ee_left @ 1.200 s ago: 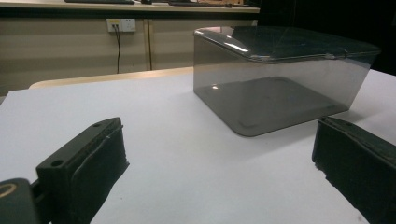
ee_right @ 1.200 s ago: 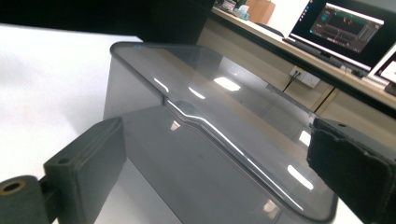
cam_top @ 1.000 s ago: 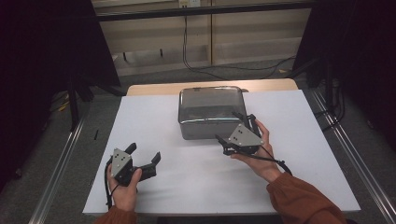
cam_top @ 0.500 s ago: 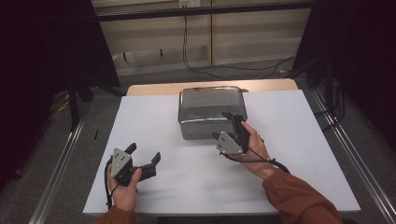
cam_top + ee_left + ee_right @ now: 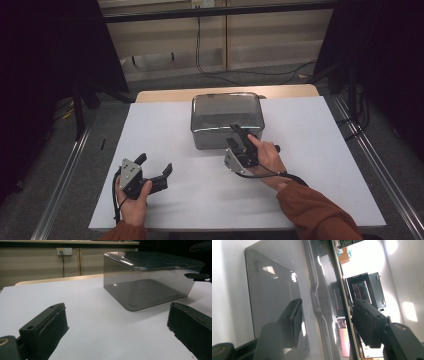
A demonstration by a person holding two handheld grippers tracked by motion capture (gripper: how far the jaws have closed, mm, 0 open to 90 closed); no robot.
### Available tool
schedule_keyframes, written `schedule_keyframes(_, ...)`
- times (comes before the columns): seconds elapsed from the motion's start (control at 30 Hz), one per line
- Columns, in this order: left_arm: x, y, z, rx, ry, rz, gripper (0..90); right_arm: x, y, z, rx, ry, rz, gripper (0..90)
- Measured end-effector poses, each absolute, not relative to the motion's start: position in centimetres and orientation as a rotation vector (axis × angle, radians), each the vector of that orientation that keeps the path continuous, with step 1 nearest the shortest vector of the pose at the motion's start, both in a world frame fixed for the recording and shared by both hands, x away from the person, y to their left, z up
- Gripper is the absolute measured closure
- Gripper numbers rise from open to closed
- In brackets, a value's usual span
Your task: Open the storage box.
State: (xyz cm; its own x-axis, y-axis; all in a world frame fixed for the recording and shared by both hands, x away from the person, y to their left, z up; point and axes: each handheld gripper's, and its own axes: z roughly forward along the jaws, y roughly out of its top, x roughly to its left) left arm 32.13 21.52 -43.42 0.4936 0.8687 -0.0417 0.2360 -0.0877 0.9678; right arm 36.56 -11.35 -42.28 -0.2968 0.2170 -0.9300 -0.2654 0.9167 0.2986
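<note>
High view: your right gripper (image 5: 239,135) has just been closing over the near lid edge of the smoked plastic box (image 5: 227,119), frame centre; lid still on. Left gripper (image 5: 152,167) idle, jaws apart, lower left.

Right gripper view: pads not yet pressing. White tabletop (image 5: 320,150), dim room.

No text, label, brand, number or sign can be read anywhere in these views. The smoky box (image 5: 227,119) and its lid bear no lettering, and the grey plate on the left gripper (image 5: 150,176) is blank. In the right gripper view a lit screen (image 5: 361,290) and a pinkish sheet (image 5: 343,338) show beyond the box, but whatever stands on them is too small and blurred to make out.
</note>
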Motion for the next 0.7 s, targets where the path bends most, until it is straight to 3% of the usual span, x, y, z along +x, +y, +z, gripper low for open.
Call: schedule_keyframes(0.7,32.22,21.34,-43.48,1.628,0.947,0.666,3.7,36.76,-10.75,-42.97,-0.090,1.813,0.392,77.3)
